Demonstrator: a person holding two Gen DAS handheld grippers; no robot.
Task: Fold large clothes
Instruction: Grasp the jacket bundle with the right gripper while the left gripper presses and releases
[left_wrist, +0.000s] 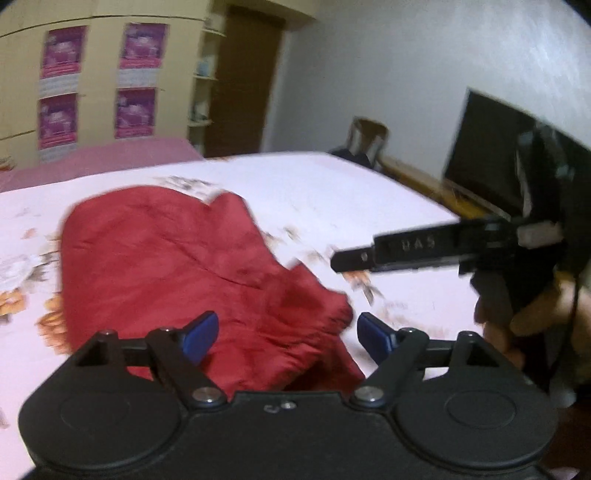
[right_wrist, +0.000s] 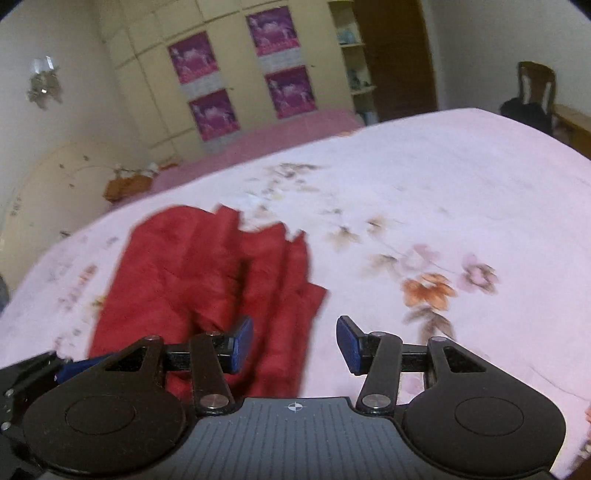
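A red garment (left_wrist: 177, 269) lies crumpled and partly folded on a bed with a pink floral sheet (left_wrist: 332, 184). It also shows in the right wrist view (right_wrist: 207, 280), on the same sheet (right_wrist: 443, 192). My left gripper (left_wrist: 286, 334) is open and empty, held just above the garment's near right corner. My right gripper (right_wrist: 295, 343) is open and empty above the garment's near right edge. In the left wrist view the right gripper (left_wrist: 424, 247) shows from the side at the right, above the sheet.
A wardrobe with purple posters (right_wrist: 240, 74) stands behind the bed. A wooden chair (left_wrist: 369, 140) and a dark television (left_wrist: 491, 158) on a low bench are at the right. A brown door (left_wrist: 243, 81) is in the far corner.
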